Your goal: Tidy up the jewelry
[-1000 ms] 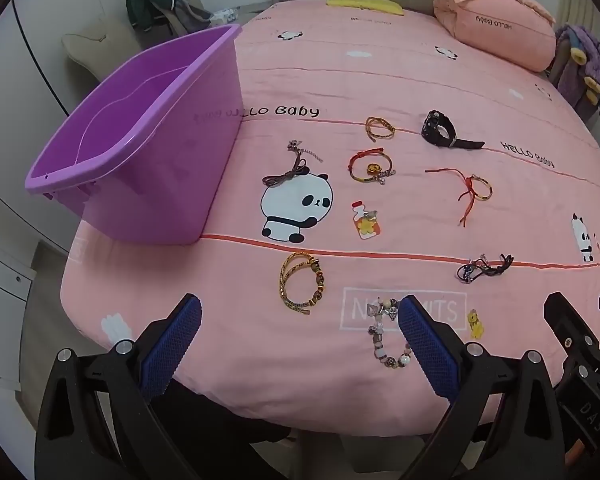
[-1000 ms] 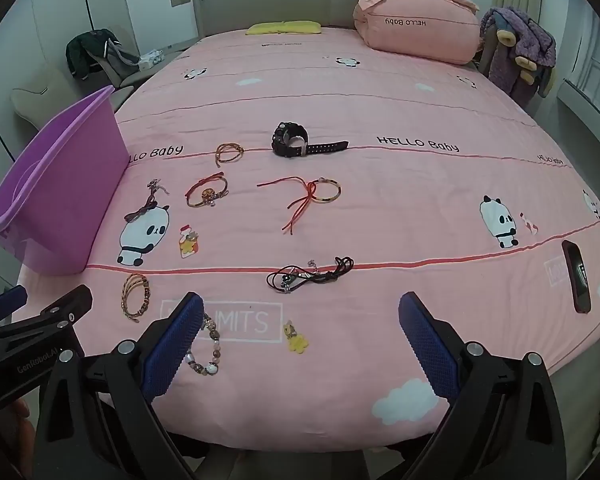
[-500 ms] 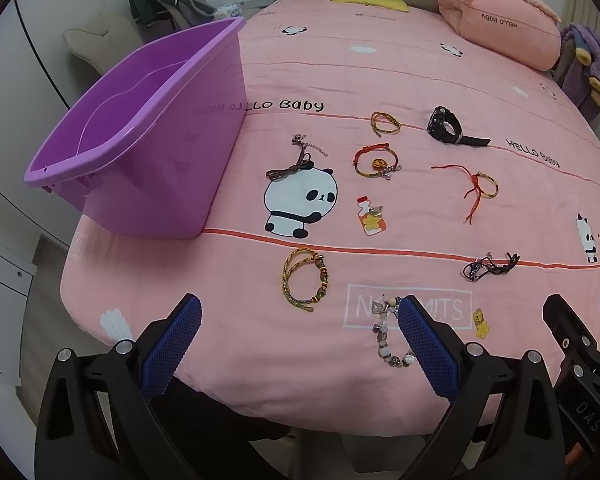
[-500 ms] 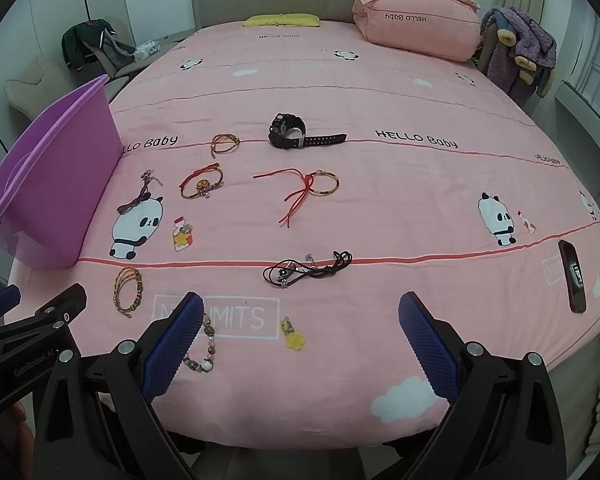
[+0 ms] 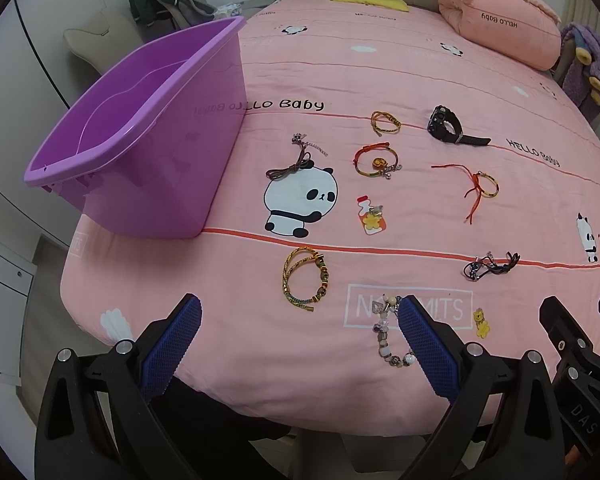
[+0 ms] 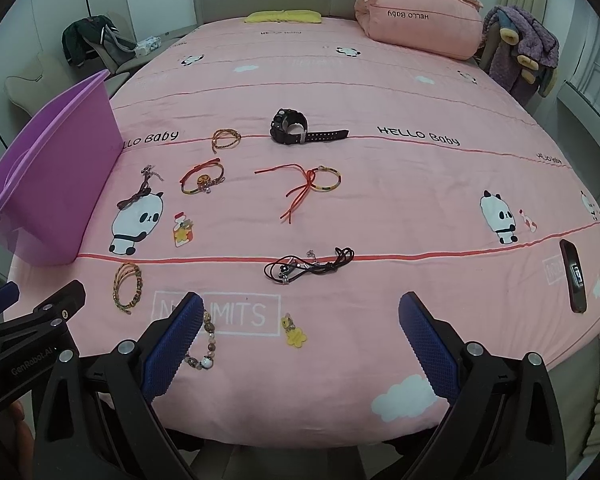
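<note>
— Where are your fingers right now?

— Both pairs are spread wide and hold nothing. My left gripper (image 5: 300, 334) hangs over the near edge of the bed (image 5: 400, 76), with the beaded charm bracelet (image 5: 388, 334) just inside its right finger and the gold braided bracelet (image 5: 305, 279) a little farther out. My right gripper (image 6: 300, 334) hangs to the right of it, over the small yellow charm (image 6: 294, 330).

— And the rest of the jewelry?

— Spread out farther up the pink cover: a black cord necklace (image 6: 310, 266), a red string bracelet (image 6: 312, 184), a red bracelet with a gold medallion (image 5: 377, 159), a small gold braided loop (image 5: 385, 122), a brown cord piece (image 5: 294, 162) and the black watch (image 6: 300, 128) farthest off. The purple bin (image 5: 140, 128) stands empty at far left, so I judge nothing is sorted yet.

— How will they handle?

— Light and limp, I expect. The beads are hard and probably slick, so I'd pinch across the strand between two beads. Cords will sag and trail, so take them at the knot. The watch looks stiffest; its case is the place to grip.
</note>
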Action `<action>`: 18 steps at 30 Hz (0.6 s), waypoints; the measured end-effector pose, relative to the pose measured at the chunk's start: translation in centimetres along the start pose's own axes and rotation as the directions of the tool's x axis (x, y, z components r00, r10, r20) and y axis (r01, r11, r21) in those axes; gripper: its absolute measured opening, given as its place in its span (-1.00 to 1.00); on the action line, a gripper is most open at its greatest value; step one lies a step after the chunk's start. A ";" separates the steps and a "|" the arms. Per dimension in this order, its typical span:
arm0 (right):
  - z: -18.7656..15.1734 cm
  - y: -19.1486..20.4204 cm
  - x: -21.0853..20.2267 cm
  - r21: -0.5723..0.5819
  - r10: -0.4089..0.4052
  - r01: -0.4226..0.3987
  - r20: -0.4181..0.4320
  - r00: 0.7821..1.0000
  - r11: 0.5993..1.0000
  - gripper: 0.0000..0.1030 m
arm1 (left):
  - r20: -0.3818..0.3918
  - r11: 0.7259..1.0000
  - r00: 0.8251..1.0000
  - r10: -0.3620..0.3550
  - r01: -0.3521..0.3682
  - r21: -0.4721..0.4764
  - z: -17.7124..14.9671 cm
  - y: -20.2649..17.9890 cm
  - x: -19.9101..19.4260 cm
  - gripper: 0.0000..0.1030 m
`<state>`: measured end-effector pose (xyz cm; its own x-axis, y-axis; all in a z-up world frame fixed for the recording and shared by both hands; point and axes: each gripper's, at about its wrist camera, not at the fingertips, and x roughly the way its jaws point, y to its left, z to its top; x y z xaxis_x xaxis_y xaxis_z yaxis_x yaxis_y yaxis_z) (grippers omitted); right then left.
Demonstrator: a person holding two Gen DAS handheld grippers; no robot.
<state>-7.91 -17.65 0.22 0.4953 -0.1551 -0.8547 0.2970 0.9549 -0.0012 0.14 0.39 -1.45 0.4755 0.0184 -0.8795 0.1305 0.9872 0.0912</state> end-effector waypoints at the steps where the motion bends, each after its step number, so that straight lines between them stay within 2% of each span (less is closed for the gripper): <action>1: 0.0 0.0 0.0 0.000 0.000 0.000 0.000 1.000 1.000 0.82 | 0.000 1.000 1.000 0.000 0.000 0.000 0.0 0.0 0.0 0.88; 18: 0.0 0.1 0.3 0.000 0.004 -0.004 -0.003 1.000 1.000 0.82 | -0.001 1.000 1.000 0.001 -0.001 0.000 0.0 0.0 0.0 0.88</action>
<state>-7.78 -17.62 0.00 0.4945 -0.1503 -0.8561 0.2947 0.9556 0.0024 0.14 0.41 -1.49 0.4751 0.0197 -0.8797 0.1300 0.9872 0.0923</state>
